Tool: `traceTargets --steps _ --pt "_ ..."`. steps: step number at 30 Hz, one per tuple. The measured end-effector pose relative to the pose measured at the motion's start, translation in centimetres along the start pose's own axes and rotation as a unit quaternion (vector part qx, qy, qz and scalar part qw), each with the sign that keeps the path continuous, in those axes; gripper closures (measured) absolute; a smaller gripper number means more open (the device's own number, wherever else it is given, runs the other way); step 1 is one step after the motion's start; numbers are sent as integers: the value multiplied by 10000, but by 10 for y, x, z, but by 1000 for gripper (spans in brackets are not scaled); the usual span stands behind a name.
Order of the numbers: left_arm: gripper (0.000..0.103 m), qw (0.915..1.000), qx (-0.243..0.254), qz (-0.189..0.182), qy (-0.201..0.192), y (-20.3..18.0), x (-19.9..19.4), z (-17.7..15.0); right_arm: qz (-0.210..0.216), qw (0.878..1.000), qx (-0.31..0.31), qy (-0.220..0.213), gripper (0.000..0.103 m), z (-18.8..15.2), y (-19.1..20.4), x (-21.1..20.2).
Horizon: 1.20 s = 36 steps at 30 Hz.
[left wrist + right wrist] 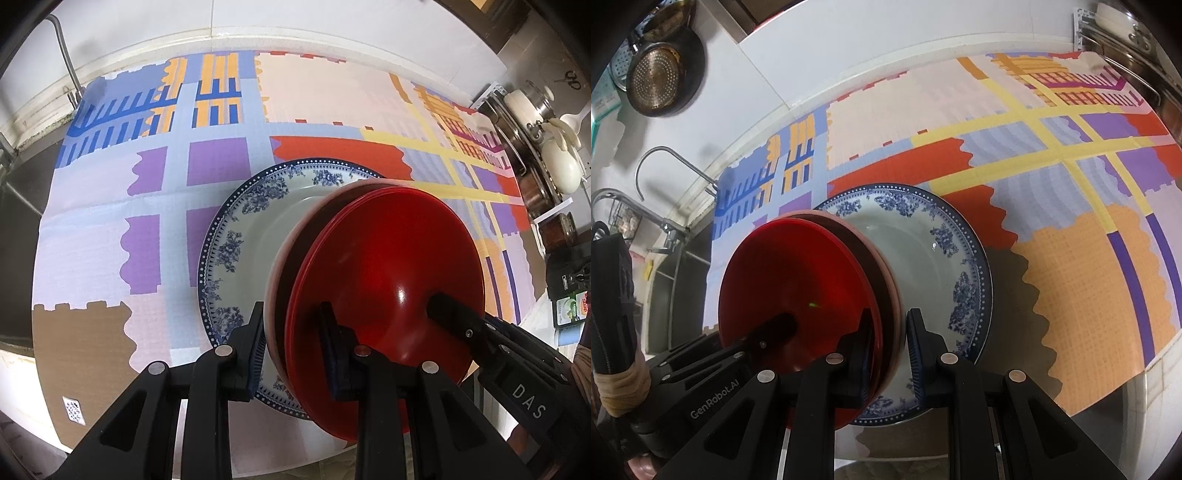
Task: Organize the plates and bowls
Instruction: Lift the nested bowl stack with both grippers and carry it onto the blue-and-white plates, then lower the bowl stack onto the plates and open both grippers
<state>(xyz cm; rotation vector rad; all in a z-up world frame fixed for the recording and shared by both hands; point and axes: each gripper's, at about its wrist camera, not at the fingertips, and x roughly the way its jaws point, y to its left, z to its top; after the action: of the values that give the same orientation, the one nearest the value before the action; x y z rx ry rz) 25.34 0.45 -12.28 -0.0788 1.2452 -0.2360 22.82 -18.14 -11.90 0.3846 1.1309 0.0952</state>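
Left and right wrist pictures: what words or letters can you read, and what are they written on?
"DAS": white letters on the black body of the right hand-held gripper, seen in the left wrist picture.
"GenRobot.AI": white letters on the black body of the left hand-held gripper, seen in the right wrist picture.
The green-and-white packages carry print too small to read.
The square code sticker on the cardboard shows a pattern, no readable words.

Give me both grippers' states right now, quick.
Left gripper: shut on the rims of the stacked glossy red bowl and pale pink bowl.
Right gripper: shut on the same stack's opposite rim, over the blue-and-white floral ceramic plate.
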Motion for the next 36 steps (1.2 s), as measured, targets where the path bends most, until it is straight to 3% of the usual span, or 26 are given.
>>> traceTargets --steps 20,28,32,36 --pt "72 9999 -39 58 -86 -2 7 6 -10 9997 -209 -121 82 11 3 6" --pt "55 9992 -83 188 -343 0 -2 7 -13 9991 -354 -224 81 11 3 3" --pt "47 9980 -78 270 -572 0 -13 5 -70 9979 -517 -377 65 11 5 -3" --pt "40 9946 -57 456 -930 -3 -32 -2 -63 9965 -612 -570 57 11 5 -15"
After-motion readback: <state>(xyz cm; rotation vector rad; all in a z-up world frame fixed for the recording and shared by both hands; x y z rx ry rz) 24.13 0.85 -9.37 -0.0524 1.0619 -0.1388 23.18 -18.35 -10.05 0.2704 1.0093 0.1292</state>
